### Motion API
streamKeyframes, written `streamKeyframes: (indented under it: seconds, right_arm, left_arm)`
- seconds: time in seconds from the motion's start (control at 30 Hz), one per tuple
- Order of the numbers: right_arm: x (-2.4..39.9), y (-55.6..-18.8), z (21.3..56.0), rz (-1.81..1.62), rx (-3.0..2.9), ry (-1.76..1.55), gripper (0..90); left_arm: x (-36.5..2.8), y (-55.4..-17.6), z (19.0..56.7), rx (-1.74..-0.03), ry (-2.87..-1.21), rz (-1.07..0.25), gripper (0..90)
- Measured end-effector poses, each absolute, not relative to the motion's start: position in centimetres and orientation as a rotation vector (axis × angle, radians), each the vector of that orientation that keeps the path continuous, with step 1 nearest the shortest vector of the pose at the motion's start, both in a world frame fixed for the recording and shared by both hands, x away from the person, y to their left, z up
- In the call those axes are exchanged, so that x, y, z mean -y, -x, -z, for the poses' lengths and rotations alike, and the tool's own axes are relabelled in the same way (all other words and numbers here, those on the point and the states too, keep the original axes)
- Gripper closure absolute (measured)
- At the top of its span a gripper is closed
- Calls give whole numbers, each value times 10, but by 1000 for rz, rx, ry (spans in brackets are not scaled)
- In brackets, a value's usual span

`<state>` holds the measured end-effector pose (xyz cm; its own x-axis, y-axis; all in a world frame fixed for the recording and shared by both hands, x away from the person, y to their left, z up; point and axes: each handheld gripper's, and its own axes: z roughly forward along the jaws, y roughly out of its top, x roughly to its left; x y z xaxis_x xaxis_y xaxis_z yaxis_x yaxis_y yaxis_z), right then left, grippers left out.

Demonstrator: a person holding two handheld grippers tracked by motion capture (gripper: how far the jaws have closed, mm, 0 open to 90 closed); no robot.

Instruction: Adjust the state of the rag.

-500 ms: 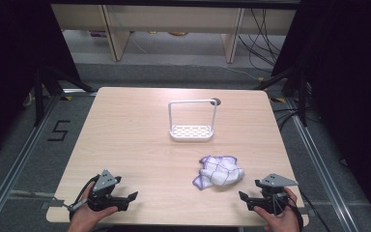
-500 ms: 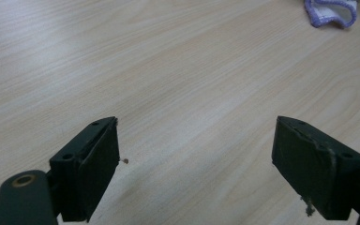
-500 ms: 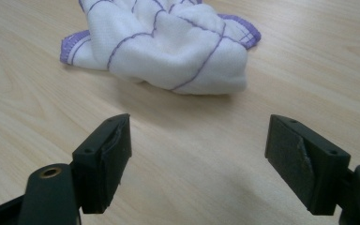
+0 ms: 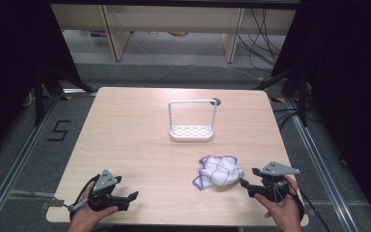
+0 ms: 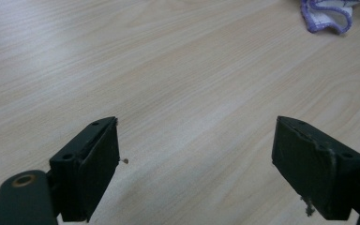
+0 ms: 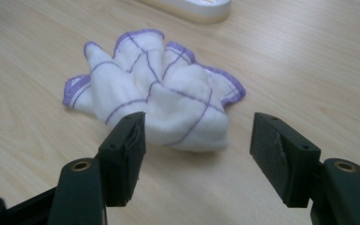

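Here, crumpled white cloth (image 6: pixel 164 101), purple-edged, purple-gridded

cloth (image 4: pixel 218 171) on table (image 4: pixel 125 125) | rack (image 4: pixel 192 130) behind it (well apart) | right gripper (image 4: pixel 247 186) just beside cloth

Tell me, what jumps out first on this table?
A crumpled white cloth with purple stitching lies on the near right of the wooden table, just ahead of the open right tongs. Farther back, near the middle, stands a small white rack with a tall hoop handle. The left tongs rest open at the near left corner.
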<state>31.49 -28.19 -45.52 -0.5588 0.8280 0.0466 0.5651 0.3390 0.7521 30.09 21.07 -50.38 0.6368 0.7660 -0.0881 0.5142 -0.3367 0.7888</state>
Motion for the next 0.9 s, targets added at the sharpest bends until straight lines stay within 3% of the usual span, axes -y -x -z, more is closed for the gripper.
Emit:
streamKeyframes:
  seconds: [0.3,0.9]
  right_arm:
    - [269,-332,446,-1081,-2284,-1172,399]
    - [225,-369,448,-1062,-2386,-1056,537]
  left_arm:
    - [-208,-300,504,-1012,-1972,-382,149]
    - [-210,-301,502,-986,-2018,-375,149]
